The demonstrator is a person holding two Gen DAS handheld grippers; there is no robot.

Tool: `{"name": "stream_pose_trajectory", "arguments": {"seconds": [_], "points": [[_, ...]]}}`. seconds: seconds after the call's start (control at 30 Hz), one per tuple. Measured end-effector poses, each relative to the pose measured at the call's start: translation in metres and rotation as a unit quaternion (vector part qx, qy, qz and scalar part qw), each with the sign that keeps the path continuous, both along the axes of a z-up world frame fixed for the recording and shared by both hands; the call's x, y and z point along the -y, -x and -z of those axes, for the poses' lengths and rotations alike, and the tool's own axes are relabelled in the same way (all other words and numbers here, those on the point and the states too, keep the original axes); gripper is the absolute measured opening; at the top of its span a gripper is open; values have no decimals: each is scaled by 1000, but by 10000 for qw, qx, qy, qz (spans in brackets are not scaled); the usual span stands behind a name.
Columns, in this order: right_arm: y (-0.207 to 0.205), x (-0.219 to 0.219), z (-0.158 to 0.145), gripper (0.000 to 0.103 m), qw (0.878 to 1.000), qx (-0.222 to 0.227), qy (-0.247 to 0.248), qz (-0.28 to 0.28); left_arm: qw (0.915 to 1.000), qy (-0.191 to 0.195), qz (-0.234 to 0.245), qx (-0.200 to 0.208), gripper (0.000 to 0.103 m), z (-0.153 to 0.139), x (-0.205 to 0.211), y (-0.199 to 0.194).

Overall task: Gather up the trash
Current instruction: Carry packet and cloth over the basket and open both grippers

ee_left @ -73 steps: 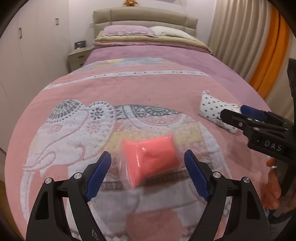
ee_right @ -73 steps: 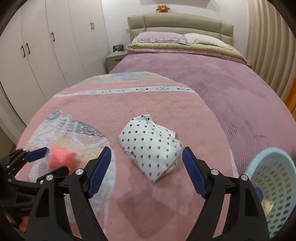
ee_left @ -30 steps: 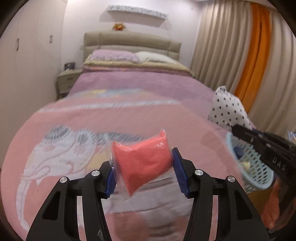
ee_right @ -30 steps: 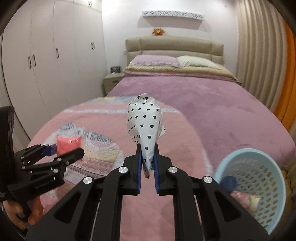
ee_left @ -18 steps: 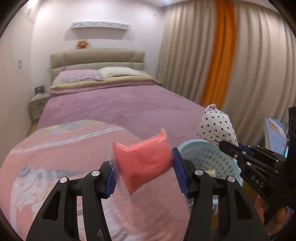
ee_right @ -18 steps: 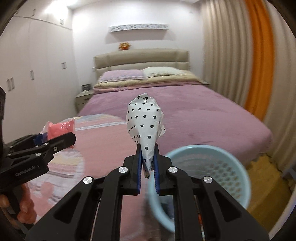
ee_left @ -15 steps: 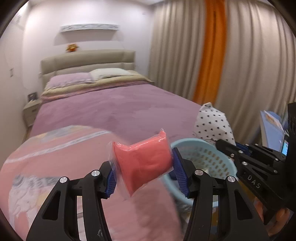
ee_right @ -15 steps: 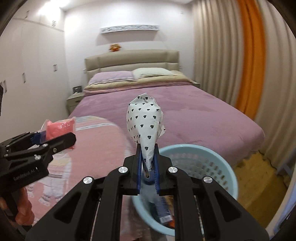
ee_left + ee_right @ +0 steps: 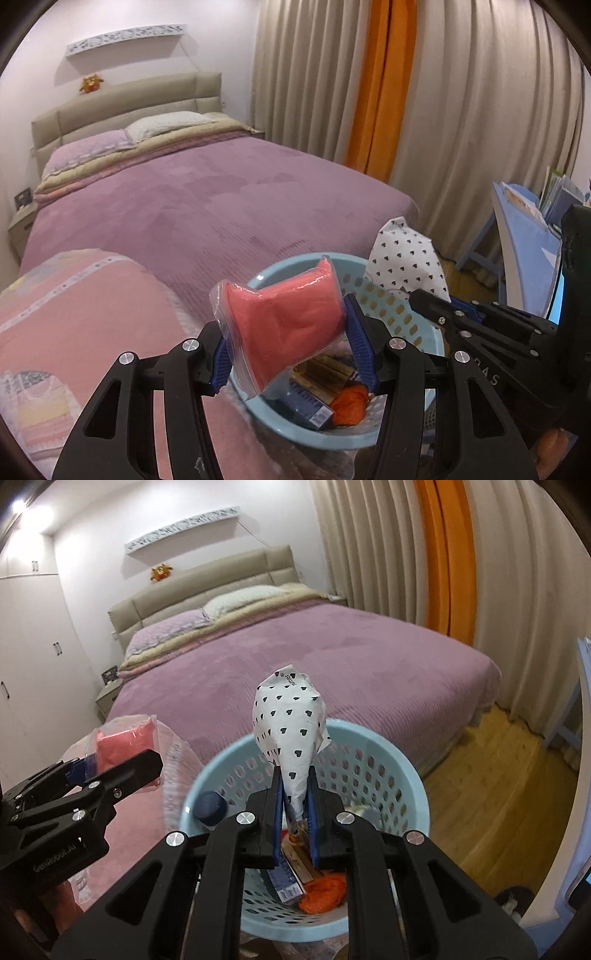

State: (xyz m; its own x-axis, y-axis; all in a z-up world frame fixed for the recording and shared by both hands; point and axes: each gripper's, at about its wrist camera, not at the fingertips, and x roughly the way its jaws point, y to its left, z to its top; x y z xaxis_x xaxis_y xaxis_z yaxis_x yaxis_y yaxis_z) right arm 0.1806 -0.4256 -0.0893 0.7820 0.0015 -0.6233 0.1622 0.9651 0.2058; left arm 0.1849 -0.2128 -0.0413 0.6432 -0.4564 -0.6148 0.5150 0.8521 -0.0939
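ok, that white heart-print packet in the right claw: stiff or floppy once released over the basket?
The white heart-print crumpled paper packet stands upright above the right claw, so probably fairly stiff and light. Pinched thin at its base, it likely crushes easily. It should drop into the light blue perforated plastic basket without rolling.

We see the bed under a purple cover, two pillows against its headboard and a pink patterned blanket spread over its near corner. Beside the bed, the light blue basket stands near the wooden floor, its base hidden.
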Motion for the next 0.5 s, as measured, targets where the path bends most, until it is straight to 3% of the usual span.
{"name": "stream_pose_trajectory", "arguments": {"seconds": [0.27,0.33,0.4,0.43,0.5], "points": [[-8,1,27,12,9990,-434,-35,21,9999,-114,-31,-125,54,15,-1,2],[-11,-1,31,15,9986,-522,-31,-35,9998,-108,-39,-174,65,17,-3,1],[-12,-4,34,26,9983,-580,-7,-42,9998,-66,-54,-174,72,17,-6,1],[-11,-5,35,37,9983,-588,13,-24,9998,-50,-57,-171,72,16,-8,2],[-11,-6,38,48,9984,-557,-3,-17,9998,-64,-98,-150,74,16,-9,5]]}}
